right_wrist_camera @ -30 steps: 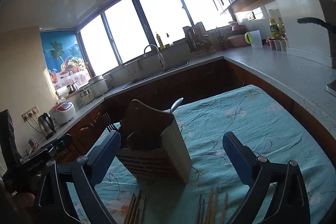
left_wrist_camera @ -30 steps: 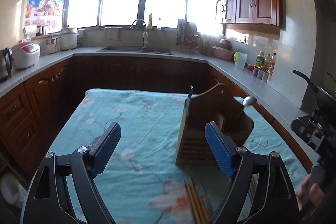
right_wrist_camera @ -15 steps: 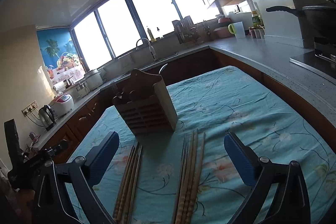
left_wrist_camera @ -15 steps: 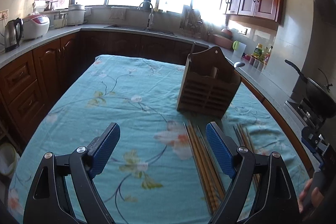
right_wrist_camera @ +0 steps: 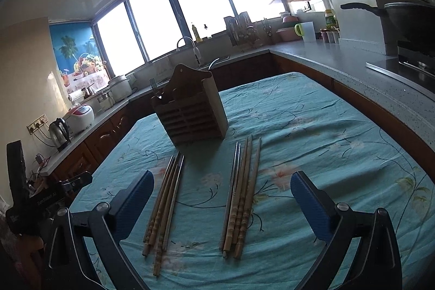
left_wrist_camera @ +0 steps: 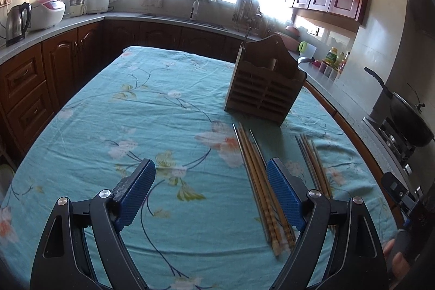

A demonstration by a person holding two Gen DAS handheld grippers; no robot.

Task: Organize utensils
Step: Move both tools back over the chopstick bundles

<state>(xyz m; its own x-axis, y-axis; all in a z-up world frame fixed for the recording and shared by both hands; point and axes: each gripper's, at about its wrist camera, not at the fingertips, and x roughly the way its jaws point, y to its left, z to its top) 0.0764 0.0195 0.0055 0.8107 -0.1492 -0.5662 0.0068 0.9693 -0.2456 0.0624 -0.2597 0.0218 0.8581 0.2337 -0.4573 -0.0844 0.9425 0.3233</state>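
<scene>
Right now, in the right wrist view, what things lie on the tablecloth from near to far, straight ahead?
Right bundle of chopsticks → wooden utensil holder → far edge of the tablecloth. The left bundle of chopsticks lies beside the right one, at about the same depth.

Open tablecloth point(left_wrist_camera: 152, 110) left, caddy point(right_wrist_camera: 191, 114) beyond chopsticks point(right_wrist_camera: 240, 192)

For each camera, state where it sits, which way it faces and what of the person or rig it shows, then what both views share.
Left wrist: rides the left gripper, above the table's near end, facing the wooden holder and windows; open blue fingers, and at far right the right gripper's body with a fingertip.
Right wrist: rides the right gripper, facing the same way from farther right; open fingers, left gripper's body at far left.
Shared: holder, two chopstick bundles, floral tablecloth.
</scene>
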